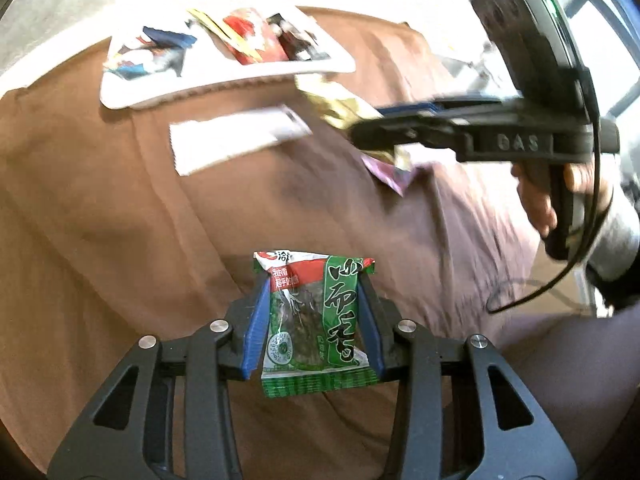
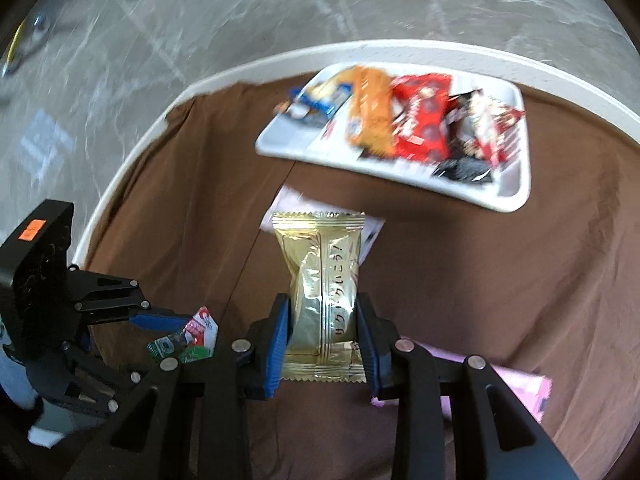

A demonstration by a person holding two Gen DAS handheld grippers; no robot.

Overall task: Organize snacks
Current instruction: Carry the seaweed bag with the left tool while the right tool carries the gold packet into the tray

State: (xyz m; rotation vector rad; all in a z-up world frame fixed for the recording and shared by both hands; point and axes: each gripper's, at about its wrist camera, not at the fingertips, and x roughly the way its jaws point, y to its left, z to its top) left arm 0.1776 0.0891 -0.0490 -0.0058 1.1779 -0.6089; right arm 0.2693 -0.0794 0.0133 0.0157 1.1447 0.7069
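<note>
Green packet point(image 1: 316, 320) was clamped in left gripper point(image 1: 314, 316), gold packet point(image 2: 322, 304) in right gripper point(image 2: 322, 332); best to release both low over white tray point(image 2: 516, 196), 1 at a time.

Beneath me lies a brown cloth point(image 1: 120, 220), creased in long soft folds, and it covers nearly all of what I see. It is spread over a round table whose white edge point(image 2: 132, 152) shows as a pale band curving past the cloth's far border. The cloth's corner falls short of that edge on my left side, so a strip of bare white shows there. Beyond the table I look down on a grey floor point(image 2: 240, 8), mottled with lighter streaks. A black cable point(image 1: 560, 272) loops across the cloth at my right. Bright window light point(image 1: 616, 40) glares in the far corner there, blurred.
</note>
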